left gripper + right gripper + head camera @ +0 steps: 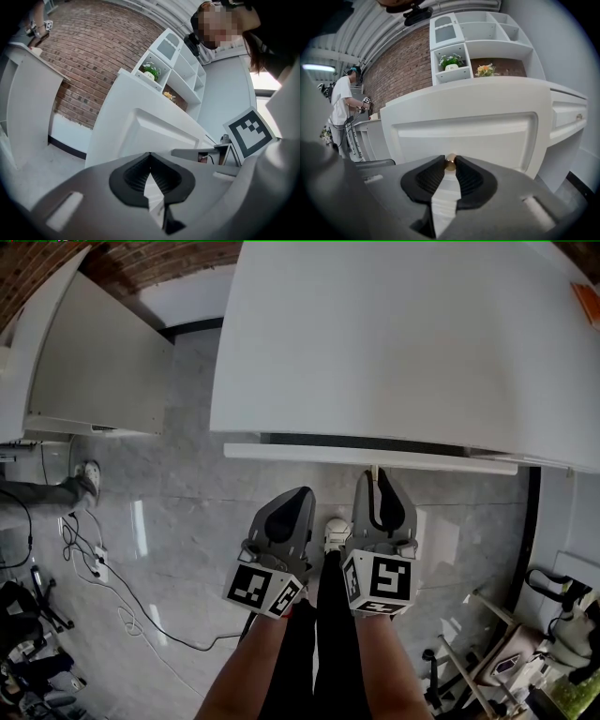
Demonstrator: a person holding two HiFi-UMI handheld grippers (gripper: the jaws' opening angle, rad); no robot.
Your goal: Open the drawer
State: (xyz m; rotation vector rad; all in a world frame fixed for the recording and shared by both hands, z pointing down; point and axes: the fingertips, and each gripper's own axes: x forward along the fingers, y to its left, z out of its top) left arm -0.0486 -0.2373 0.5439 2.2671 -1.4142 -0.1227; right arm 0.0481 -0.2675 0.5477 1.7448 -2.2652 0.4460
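The drawer [464, 133] sits in a white cabinet [565, 140], directly under the near edge of the worktop [394, 334]. In the head view its front [309, 453] stands a little out from that edge, with a dark gap between the two. A small brass knob [450, 162] sits at the middle of the recessed front panel.

The right hand-held gripper [450, 165] points at the panel, and its two dark ribbed pads press on the knob from either side. In the head view this gripper [375, 472] reaches the drawer front right of the middle of the worktop's near edge.

The left hand-held gripper [150, 154] is just beside it on the left, short of the drawer front. Its jaw tips are together and nothing is between them. In the head view it [302, 493] hangs over the grey tiled floor [178, 512].

Cables [103, 577] trail across the floor on the left. A second white unit [94, 362] stands beyond them against a brick wall [405, 70]. In the right gripper view, a white shelf unit [483, 28] behind the worktop's far edge holds two small plants [451, 61]. A person in a white top [343, 108] stands far to the left.
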